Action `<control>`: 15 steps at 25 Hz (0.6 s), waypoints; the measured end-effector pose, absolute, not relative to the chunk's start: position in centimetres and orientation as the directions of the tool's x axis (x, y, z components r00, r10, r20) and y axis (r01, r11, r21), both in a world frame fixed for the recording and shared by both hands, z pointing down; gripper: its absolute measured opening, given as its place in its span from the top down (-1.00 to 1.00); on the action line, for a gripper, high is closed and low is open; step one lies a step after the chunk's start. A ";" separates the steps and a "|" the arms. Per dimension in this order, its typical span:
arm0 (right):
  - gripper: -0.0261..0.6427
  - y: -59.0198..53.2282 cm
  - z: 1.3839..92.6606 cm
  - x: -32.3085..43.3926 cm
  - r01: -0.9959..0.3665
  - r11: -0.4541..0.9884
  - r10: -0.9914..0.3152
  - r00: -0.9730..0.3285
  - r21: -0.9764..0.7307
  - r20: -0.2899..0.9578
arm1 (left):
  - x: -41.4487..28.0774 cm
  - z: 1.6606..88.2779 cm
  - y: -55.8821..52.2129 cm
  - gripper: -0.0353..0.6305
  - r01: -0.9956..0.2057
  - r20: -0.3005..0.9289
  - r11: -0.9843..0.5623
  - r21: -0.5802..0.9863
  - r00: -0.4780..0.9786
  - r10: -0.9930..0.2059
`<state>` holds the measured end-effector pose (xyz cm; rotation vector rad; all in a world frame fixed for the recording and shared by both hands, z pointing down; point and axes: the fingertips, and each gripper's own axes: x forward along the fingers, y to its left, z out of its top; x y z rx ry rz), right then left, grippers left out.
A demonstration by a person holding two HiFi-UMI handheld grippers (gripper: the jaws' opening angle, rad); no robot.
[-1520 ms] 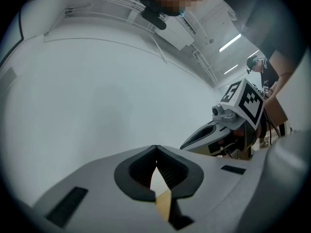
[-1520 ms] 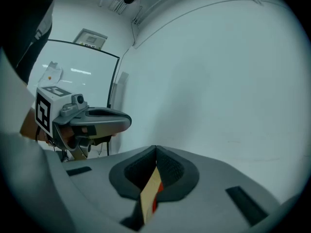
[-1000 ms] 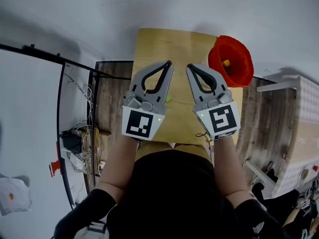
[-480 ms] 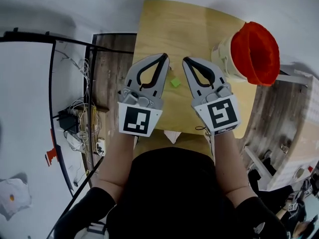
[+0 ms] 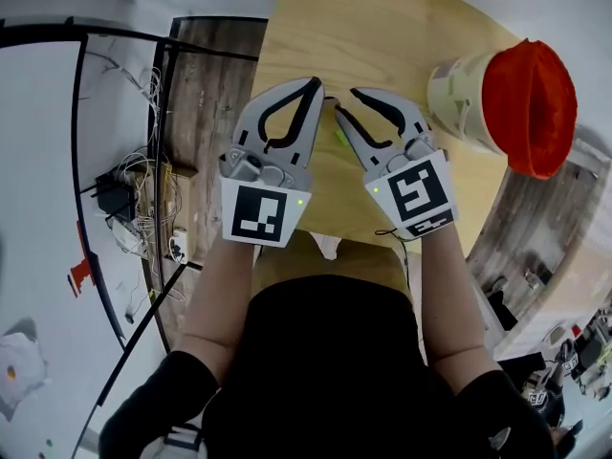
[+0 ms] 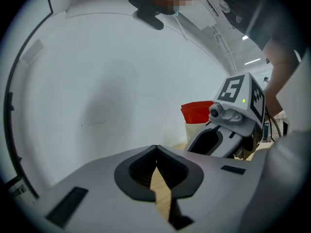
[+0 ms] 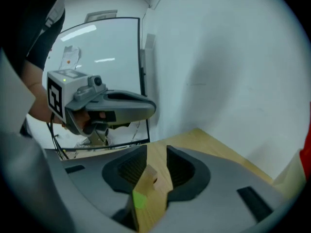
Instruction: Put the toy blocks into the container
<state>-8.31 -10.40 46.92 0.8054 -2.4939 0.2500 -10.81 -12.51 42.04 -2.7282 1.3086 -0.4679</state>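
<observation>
A small green block lies on the wooden table, partly hidden under my right gripper. That gripper's jaws have just been opening and stand apart. In the right gripper view the green block and a tan wooden block show on the table between the jaws of the right gripper, untouched by the pads. My left gripper hovers just left of it, its tips together with nothing held; the left gripper shows the same in its own view. The container, a cream bucket with a red liner, stands at the table's right.
Left of the table are a dark wood floor and a tangle of cables and power strips. A white wall rises behind the table. The red container shows beyond the right gripper in the left gripper view.
Both grippers have sunk toward the table and closed in over the green block. The right jaws went from shut to apart. The left jaws stayed shut.
</observation>
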 end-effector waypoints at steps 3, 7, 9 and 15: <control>0.43 -9.9 49.2 -9.4 -0.487 0.872 -0.409 -0.686 0.037 0.602 | -11.5 42.5 -12.4 0.86 -0.759 0.248 -0.621 -0.196 0.575 -0.780; 0.38 -9.3 52.0 -10.1 -0.370 0.927 -0.313 -0.656 0.068 0.687 | -12.2 43.1 -12.1 0.86 -0.775 0.260 -0.605 -0.183 0.555 -0.790; 0.36 -8.9 53.5 -10.3 -0.300 0.949 -0.271 -0.626 0.095 0.732 | -12.5 43.3 -12.0 0.86 -0.781 0.261 -0.598 -0.180 0.548 -0.795; 0.34 -9.1 56.2 -10.7 -0.194 0.969 -0.237 -0.565 0.152 0.790 | -13.2 44.0 -11.6 0.86 -0.794 0.270 -0.585 -0.166 0.534 -0.801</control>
